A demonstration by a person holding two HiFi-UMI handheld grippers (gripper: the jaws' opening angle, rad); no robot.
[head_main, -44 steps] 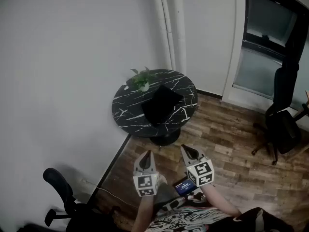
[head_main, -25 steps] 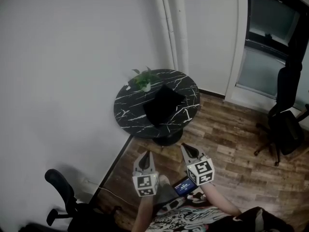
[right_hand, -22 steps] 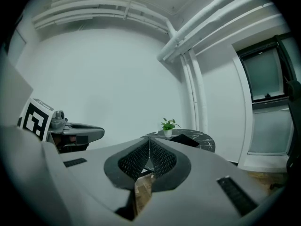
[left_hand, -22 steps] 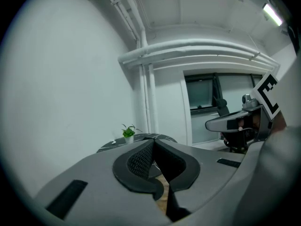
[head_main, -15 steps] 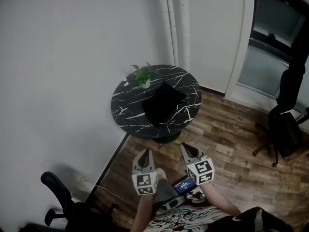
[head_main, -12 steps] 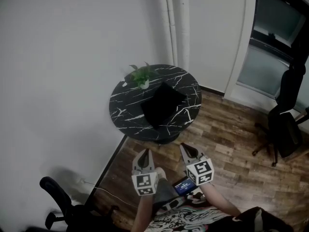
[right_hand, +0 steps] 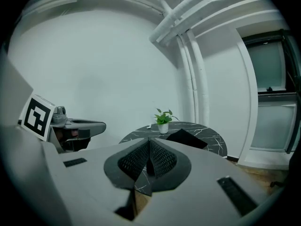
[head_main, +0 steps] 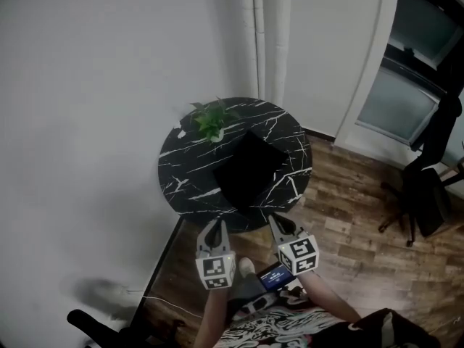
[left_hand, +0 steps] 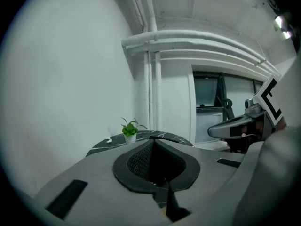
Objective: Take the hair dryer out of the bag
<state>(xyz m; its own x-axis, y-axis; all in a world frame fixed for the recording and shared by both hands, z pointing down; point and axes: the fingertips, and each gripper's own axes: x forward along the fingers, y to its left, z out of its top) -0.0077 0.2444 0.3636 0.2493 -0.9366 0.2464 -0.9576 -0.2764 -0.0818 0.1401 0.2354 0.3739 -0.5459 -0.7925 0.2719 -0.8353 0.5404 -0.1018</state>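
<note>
A flat black bag (head_main: pixel 250 169) lies on the round black marble table (head_main: pixel 174 187), next to a small potted plant (head_main: pixel 210 122). No hair dryer shows in any view. My left gripper (head_main: pixel 214 227) and right gripper (head_main: pixel 279 223) are held side by side just short of the table's near edge, both shut and empty. The right gripper view looks over its shut gripper (right_hand: pixel 149 140) at the bag (right_hand: pixel 188 138) and the plant (right_hand: pixel 163 119). In the left gripper view its shut gripper (left_hand: pixel 153 141) hides most of the bag, and only the plant (left_hand: pixel 129 128) shows behind.
White pipes (head_main: pixel 268 35) run up the wall behind the table. A black office chair (head_main: pixel 428 194) stands at the right by the window (head_main: pixel 406 93), and part of another chair (head_main: pixel 94 328) shows at the bottom left. A thin cable (head_main: pixel 167 296) crosses the wooden floor.
Both grippers have moved forward together toward the table, which now lies close in front of their tips. Their jaws stayed shut.
</note>
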